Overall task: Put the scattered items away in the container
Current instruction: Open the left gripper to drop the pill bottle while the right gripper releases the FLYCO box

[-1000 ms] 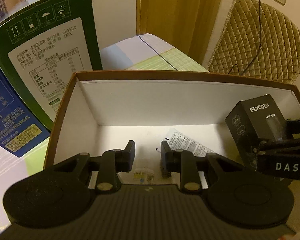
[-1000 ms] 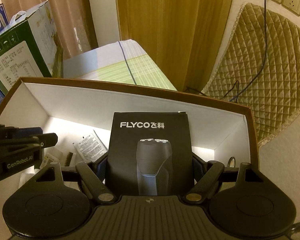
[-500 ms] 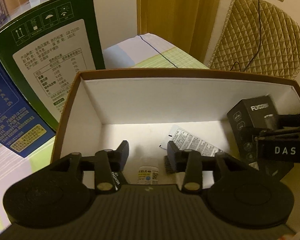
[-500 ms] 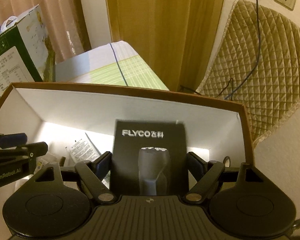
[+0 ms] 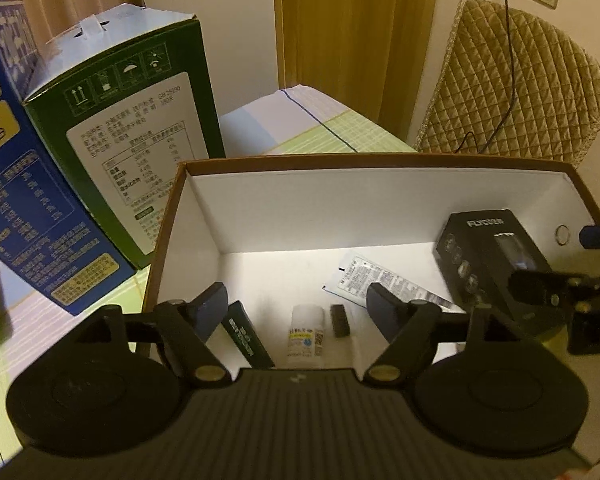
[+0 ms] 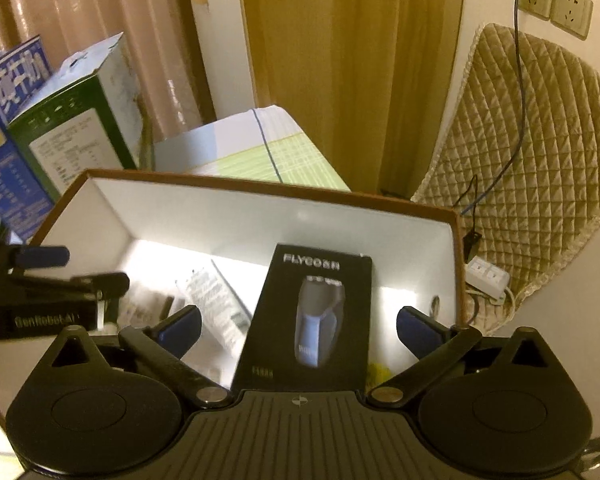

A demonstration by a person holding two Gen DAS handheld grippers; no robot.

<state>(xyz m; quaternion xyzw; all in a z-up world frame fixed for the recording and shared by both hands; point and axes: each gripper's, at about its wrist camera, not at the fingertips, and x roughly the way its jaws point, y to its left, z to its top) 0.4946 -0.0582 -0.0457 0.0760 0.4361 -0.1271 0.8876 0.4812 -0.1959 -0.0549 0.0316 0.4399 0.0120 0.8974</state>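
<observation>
The container is a brown-rimmed cardboard box (image 5: pixel 380 160) with white inner walls; it also shows in the right wrist view (image 6: pixel 260 190). A black FLYCO shaver box (image 6: pixel 312 312) stands inside at the right, leaning, also seen in the left wrist view (image 5: pixel 488 256). My right gripper (image 6: pixel 298 326) is open, its fingers apart on either side of the shaver box and not touching it. My left gripper (image 5: pixel 298 304) is open above the box's left part. On the floor below it lie a white bottle (image 5: pixel 306 336), a dark green carton (image 5: pixel 246 338), a small black piece (image 5: pixel 339 320) and a printed sachet (image 5: pixel 380 280).
A tall green carton (image 5: pixel 132 128) and a blue carton (image 5: pixel 16 208) stand just left of the container on a striped cloth (image 5: pixel 320 124). A quilted cushion (image 5: pixel 512 92) with a cable and wall sockets (image 6: pixel 556 4) are at the right. A power strip (image 6: pixel 486 276) lies beyond the box.
My right gripper opened and let go of the shaver box, which now stands in the container. My left gripper opened wider and both pulled back a little.
</observation>
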